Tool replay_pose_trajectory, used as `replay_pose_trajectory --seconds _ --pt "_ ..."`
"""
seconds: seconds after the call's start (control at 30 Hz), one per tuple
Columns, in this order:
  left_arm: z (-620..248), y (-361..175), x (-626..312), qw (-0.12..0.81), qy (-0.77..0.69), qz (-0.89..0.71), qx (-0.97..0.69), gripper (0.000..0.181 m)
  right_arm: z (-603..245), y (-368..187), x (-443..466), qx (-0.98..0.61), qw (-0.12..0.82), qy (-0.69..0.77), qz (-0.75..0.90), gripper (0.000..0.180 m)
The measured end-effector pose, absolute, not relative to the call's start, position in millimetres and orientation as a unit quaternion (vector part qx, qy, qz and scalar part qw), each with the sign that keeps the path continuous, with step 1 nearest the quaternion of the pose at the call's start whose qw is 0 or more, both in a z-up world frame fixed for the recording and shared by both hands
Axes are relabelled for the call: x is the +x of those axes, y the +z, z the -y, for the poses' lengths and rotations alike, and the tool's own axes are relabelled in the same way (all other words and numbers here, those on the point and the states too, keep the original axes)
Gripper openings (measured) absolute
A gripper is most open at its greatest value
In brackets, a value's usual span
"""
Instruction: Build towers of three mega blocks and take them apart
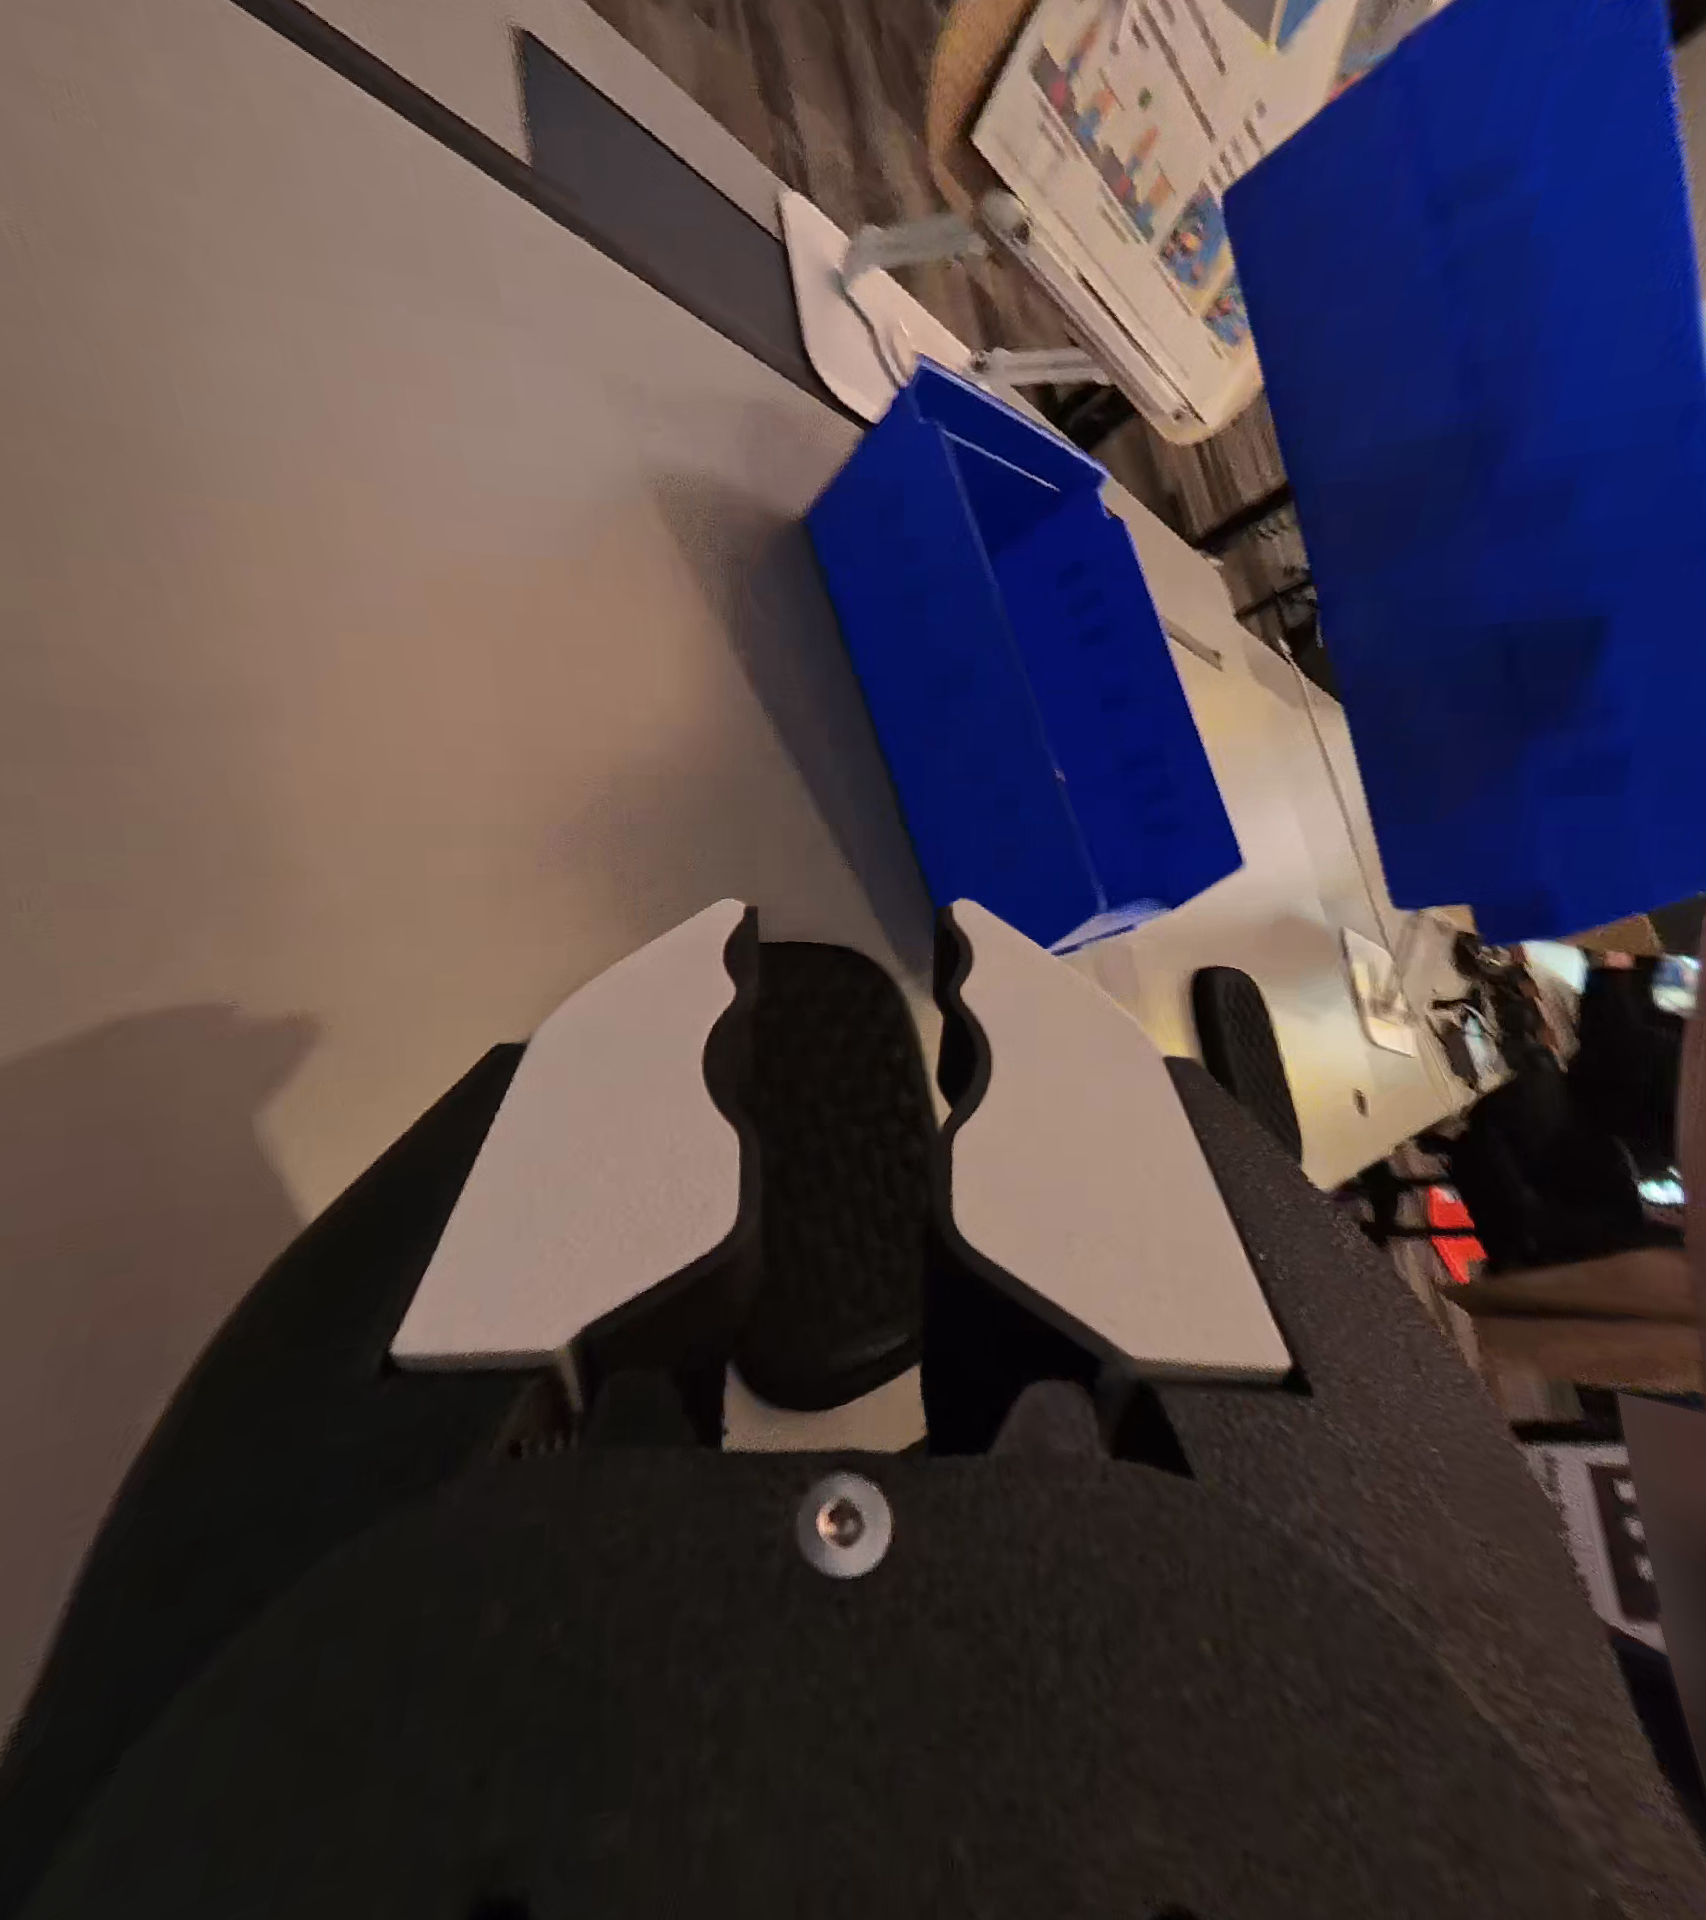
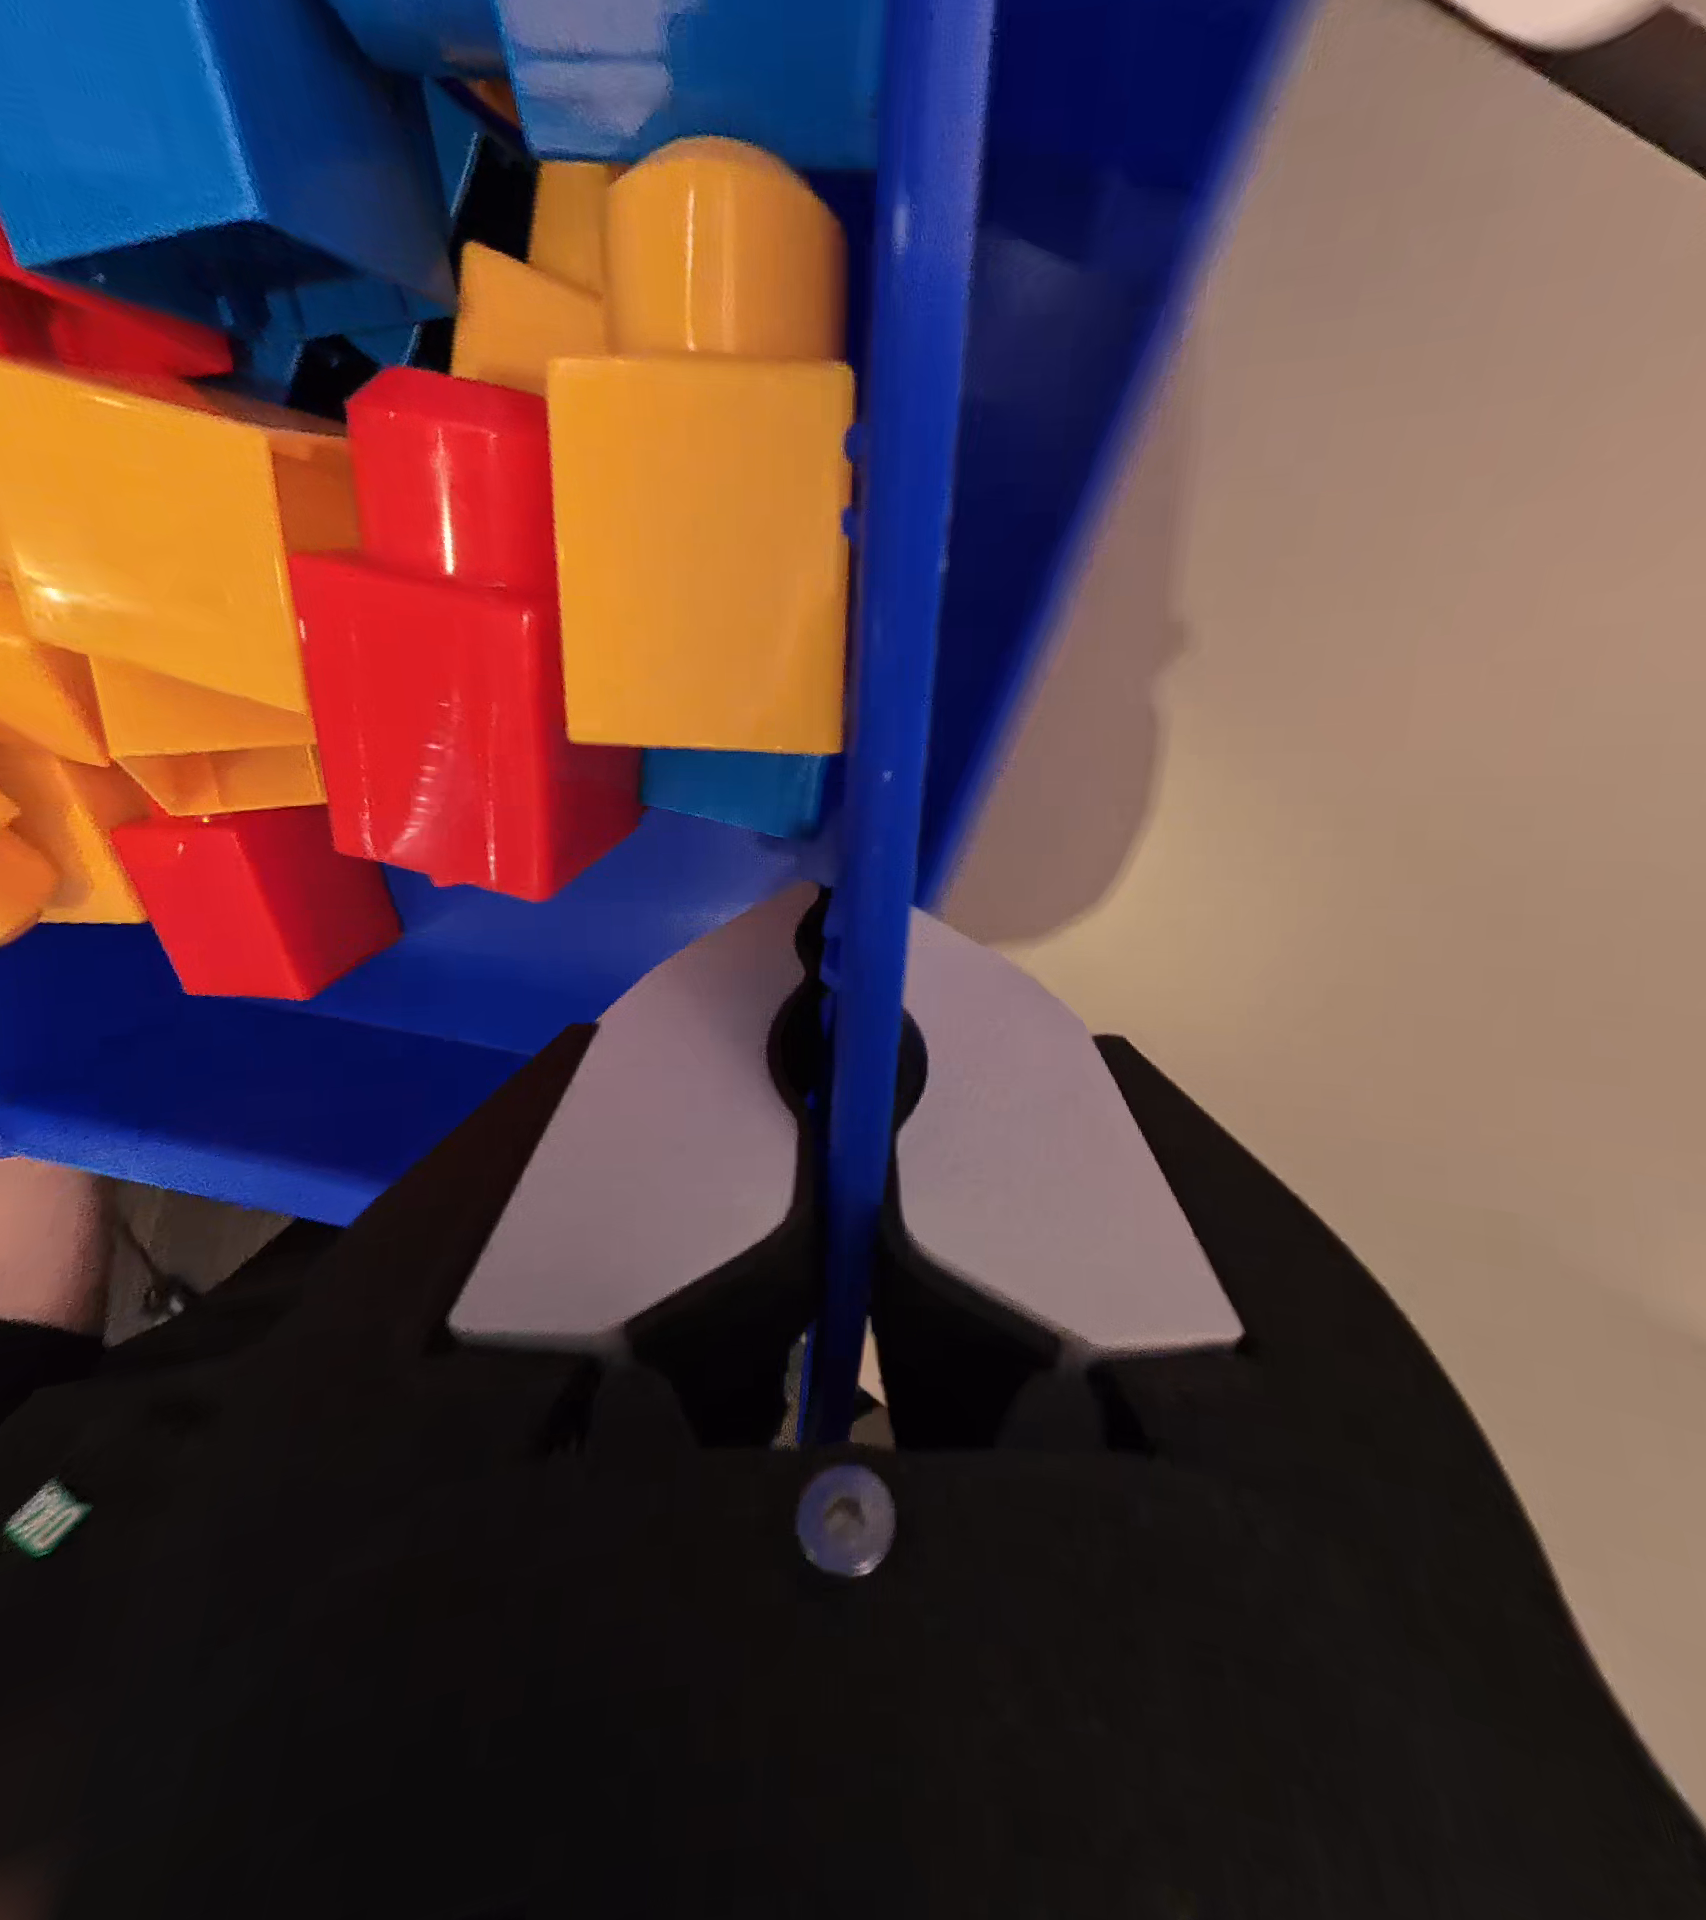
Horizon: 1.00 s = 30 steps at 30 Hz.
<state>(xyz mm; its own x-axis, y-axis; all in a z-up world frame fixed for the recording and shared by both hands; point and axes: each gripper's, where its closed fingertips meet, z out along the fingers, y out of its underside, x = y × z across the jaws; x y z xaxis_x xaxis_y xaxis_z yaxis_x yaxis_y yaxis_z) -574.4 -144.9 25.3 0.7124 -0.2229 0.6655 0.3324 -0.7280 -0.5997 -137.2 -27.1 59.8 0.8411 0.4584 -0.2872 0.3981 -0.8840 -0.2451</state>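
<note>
- Blue plastic fills the right wrist view: the right gripper has its grey, scallop-edged fingers pinched tight on the thin side wall of a bin, one finger inside it and one outside.
- Heaped in that bin are glossy moulded mega blocks, each with a rounded stud: a yellow block pressed against the gripped wall, a red block touching it, and lighter blue blocks farther in.
- More yellow and red pieces are cut off by the left edge, and motion blur softens the pile, so no count can be made.
- From the left wrist view, the held bin appears only as a flat blue underside, high at right; what grips it is out of frame.
- A second blue bin sits on the matte grey table, near its dark back edge; its inside is only partly visible.
- Fingers of the left gripper stand apart with nothing between them, over a black textured pad beneath.
- Background beyond the table is blurred; a sheet of printed paper and dim furniture are all that can be made out.
</note>
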Motion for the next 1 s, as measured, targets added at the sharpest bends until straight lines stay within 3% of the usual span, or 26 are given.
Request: replay_pose_trajectory --seconds 0.23,0.43,0.63,0.87,1.0 --pt "164 5 -645 0.421 -0.194 0.081 -0.882 0.034 4 28 -332 -0.923 0.053 0.19 0.331 0.004" --pt "172 12 -666 0.467 -0.194 0.106 -0.856 0.037 -6 -31 -435 -0.914 0.038 0.196 0.354 0.004" --pt "159 36 -662 0.527 -0.186 0.1 -0.823 0.039 -1 -100 -470 -0.928 0.001 0.189 0.32 0.004" --pt "120 -3 -637 0.471 -0.15 0.1 -0.864 0.054 -5 -125 -478 -0.939 0.023 0.165 0.3 0.004" --pt "104 -44 -618 0.413 -0.138 0.096 -0.895 0.061 1 -116 -489 -0.932 0.035 0.191 0.304 0.023"
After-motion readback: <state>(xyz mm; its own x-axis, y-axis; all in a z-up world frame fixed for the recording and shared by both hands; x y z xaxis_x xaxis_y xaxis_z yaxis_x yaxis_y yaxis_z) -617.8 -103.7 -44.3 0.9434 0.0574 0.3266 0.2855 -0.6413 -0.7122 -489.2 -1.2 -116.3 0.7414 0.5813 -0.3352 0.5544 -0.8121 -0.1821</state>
